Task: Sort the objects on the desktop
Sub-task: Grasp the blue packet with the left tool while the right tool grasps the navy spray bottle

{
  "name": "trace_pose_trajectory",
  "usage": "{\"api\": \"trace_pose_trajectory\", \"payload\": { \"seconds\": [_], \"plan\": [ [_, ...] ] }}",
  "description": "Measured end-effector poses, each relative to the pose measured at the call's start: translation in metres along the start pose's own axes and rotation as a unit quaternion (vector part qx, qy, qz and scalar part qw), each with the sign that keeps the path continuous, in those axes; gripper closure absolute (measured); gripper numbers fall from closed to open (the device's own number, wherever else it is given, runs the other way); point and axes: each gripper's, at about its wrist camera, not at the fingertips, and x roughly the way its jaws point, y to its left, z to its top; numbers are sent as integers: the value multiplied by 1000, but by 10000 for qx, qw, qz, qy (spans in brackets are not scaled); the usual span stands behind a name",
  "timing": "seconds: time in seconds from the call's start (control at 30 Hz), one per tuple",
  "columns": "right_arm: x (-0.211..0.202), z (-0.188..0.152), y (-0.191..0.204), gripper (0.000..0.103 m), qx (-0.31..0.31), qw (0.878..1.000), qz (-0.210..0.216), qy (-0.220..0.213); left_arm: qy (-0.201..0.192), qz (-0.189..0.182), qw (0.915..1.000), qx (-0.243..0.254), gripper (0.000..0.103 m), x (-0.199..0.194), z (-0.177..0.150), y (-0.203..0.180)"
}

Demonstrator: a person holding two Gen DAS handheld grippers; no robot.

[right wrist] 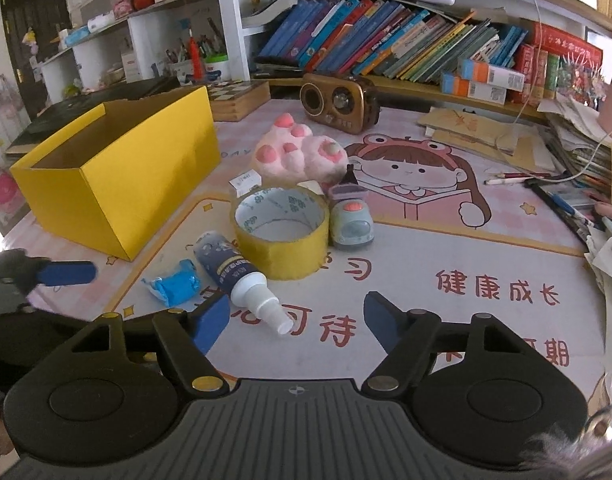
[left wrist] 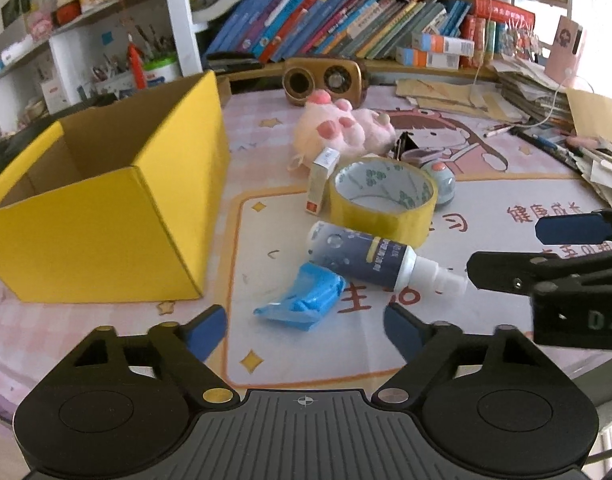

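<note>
A: What did the left wrist view give you?

B: The left gripper [left wrist: 306,330] hung over the pink cartoon-printed desk mat [left wrist: 486,200], its blue-padded fingers [left wrist: 205,330] spread apart with nothing between them. Just ahead of them lay a crumpled blue plastic packet [left wrist: 299,300], touching a dark blue spray bottle with a white nozzle [left wrist: 370,258] that lay on its side. Behind the bottle stood a wide roll of yellow tape [left wrist: 382,198], with a small white and orange carton [left wrist: 320,184] upright against its left side. An open yellow cardboard box [left wrist: 105,216] sat to the left, apart from the pile.

A: And the other tool?

B: The right gripper [left wrist: 518,250] came in from the right edge, near the bottle's nozzle.

A: Now the right wrist view?

B: There the right gripper [right wrist: 295,320] had its fingers [right wrist: 380,322] parted too, pinching nothing; the bottle's white nozzle [right wrist: 267,312] pointed into the gap without touching either pad. A pale green toy car with an orange button [right wrist: 352,226] sat just beside the tape roll [right wrist: 281,232], and a pink plush paw toy [right wrist: 297,156] lay behind. A small purple object [right wrist: 348,188] sat behind the car; I couldn't make out what it was.

A: The box?

B: Far left [right wrist: 117,184], open-topped, and the left gripper's blue pad [right wrist: 67,274] showed below it
</note>
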Motion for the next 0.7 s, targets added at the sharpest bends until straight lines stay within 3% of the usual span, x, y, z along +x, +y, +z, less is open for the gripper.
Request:
{"api": "trace_pose_trajectory", "payload": {
  "seconds": [0.27, 0.37, 0.47, 0.57, 0.63, 0.7],
  "plan": [
    [11, 3, -14, 32, 31, 9998, 95, 146, 140, 9, 9999, 57, 19, 30, 6, -4],
    [15, 4, -18, 32, 51, 9997, 107, 192, 215, -28, 9998, 49, 24, 41, 6, -4],
    [20, 5, -22, 32, 75, 9995, 140, 268, 231, -153, 9996, -92, 33, 43, 10, -1],
    [26, 6, -23, 32, 69, 9990, 216, 374, 225, -259, 9993, -117, 48, 42, 11, 2],
    [32, 7, -23, 32, 55, 9985, 285, 457, 222, -236, 9994, -136, 71, 41, 13, 4],
    [37, 9, -22, 32, 27, 9980, 347, 524, 314, -257, 9990, -188, 73, 41, 16, 8]
  ]
}}
